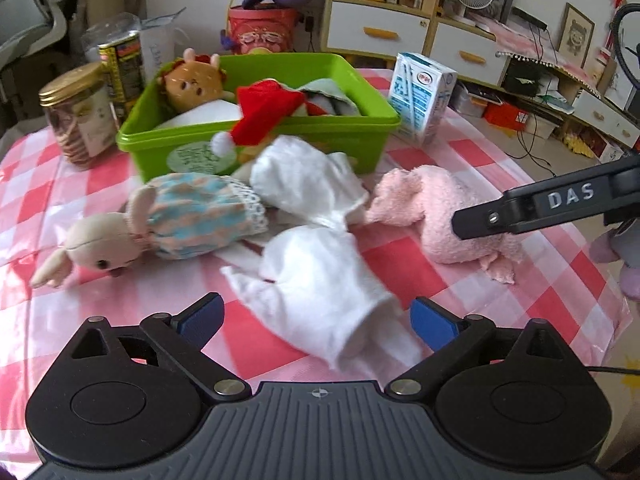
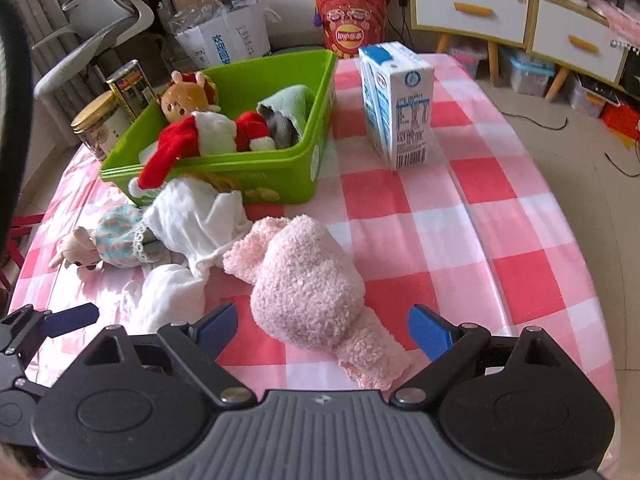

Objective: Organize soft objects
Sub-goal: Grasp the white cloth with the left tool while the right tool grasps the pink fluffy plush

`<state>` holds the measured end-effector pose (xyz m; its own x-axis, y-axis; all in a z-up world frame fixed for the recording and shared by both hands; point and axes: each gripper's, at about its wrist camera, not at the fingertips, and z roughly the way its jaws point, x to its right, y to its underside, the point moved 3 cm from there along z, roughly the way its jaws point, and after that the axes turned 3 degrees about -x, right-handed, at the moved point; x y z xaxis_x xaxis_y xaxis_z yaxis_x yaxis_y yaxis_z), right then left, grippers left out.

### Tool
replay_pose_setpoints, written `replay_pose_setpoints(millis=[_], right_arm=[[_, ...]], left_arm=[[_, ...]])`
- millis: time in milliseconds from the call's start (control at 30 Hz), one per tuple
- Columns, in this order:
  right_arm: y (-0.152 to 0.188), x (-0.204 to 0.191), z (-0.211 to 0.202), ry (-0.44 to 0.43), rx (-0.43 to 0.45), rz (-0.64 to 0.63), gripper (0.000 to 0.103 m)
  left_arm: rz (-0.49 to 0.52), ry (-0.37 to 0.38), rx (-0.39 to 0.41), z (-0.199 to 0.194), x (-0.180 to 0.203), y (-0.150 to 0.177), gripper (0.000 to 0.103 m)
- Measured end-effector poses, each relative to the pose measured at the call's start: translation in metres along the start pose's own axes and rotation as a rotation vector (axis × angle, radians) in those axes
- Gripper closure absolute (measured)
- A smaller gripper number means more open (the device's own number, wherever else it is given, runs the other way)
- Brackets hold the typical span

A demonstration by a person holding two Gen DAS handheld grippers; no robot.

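1. Both claws are spread wide and holding nothing. The left gripper (image 1: 316,322) has the white cloth (image 1: 320,280) lying between its blue pads; the right gripper (image 2: 322,330) straddles the fluffy pink sock (image 2: 308,292) the same way.

2. Where stuff sits: in the left wrist view the green bin (image 1: 360,120) is at 12 o'clock, the bunny doll (image 1: 160,224) at 10 and the pink sock at 2. The bin already holds a bear plush (image 1: 192,84) and a Santa hat (image 1: 264,112) drooping over its front rim.

3. My guess is the step is grabbing the cloth and the sock for the bin. Push down until the pads flank the thick part, not the loose hem, or it'll slip out.

4. The cloth is long and its far end touches the doll, so lift high before moving, otherwise it'll probably drag.

5. The milk carton (image 2: 396,108) stands just beside the bin at 1 o'clock in the right view, so swing the sock in clear of it.
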<state>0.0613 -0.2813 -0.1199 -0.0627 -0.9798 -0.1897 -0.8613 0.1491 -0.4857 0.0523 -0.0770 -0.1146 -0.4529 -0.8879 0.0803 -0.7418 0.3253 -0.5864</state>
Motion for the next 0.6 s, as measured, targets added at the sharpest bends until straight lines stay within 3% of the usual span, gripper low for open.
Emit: replay_pose_setpoints(millis=[433,533,600], right_arm=[[-0.004,0.004,0.015,-0.006,-0.036,0.066,0.036],[-0.005,0.004,0.019,-0.024,-0.051,0.096,0.041],[-0.005,0.004,0.021,-0.028,-0.055,0.109,0.050]], left_arm=[[0.008,0.042,-0.035,0.015,0.014,-0.005,0.037],[-0.008,0.046,-0.037,0.015,0.010,-0.006,0.046],[-0.021,0.049,-0.045,0.015,0.007,-0.006,0.057]])
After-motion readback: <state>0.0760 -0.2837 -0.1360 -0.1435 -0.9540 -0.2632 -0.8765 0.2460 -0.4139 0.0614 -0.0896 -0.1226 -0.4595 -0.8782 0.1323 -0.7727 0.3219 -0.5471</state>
